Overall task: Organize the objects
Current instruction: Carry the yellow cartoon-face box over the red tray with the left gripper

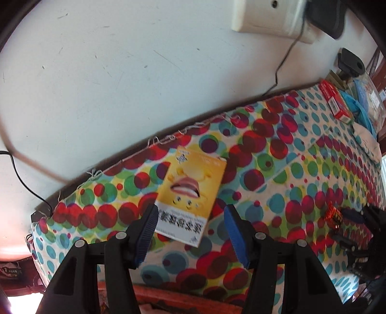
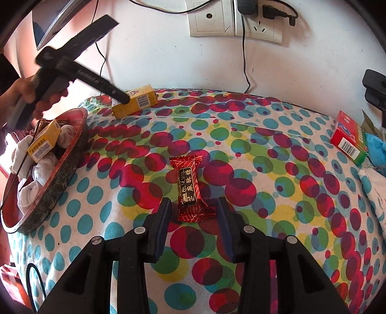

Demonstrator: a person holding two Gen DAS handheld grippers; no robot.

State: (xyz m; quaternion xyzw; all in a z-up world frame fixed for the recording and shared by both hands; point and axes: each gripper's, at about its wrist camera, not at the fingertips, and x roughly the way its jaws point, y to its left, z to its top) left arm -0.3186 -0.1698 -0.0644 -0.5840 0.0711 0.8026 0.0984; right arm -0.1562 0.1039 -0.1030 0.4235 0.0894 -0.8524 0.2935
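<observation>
A yellow box (image 1: 190, 193) lies on the dotted cloth near the wall; it also shows in the right wrist view (image 2: 136, 103). My left gripper (image 1: 190, 215) is open, its jaws on either side of the box's near end, not closed on it. A red candy wrapper (image 2: 190, 190) lies mid-table; it also shows in the left wrist view (image 1: 334, 215). My right gripper (image 2: 194, 210) is open, its jaws flanking the candy's near end. A round tray (image 2: 60, 174) at the left holds a second yellow box (image 2: 44, 143) and white bundles.
A red and green box (image 2: 348, 137) lies at the right edge beside blue cloth (image 2: 376, 147). Wall sockets (image 2: 234, 21) with plugged cables hang above the table. A black clamp (image 2: 375, 89) stands at the far right. The cloth's edge (image 1: 168, 137) meets the wall.
</observation>
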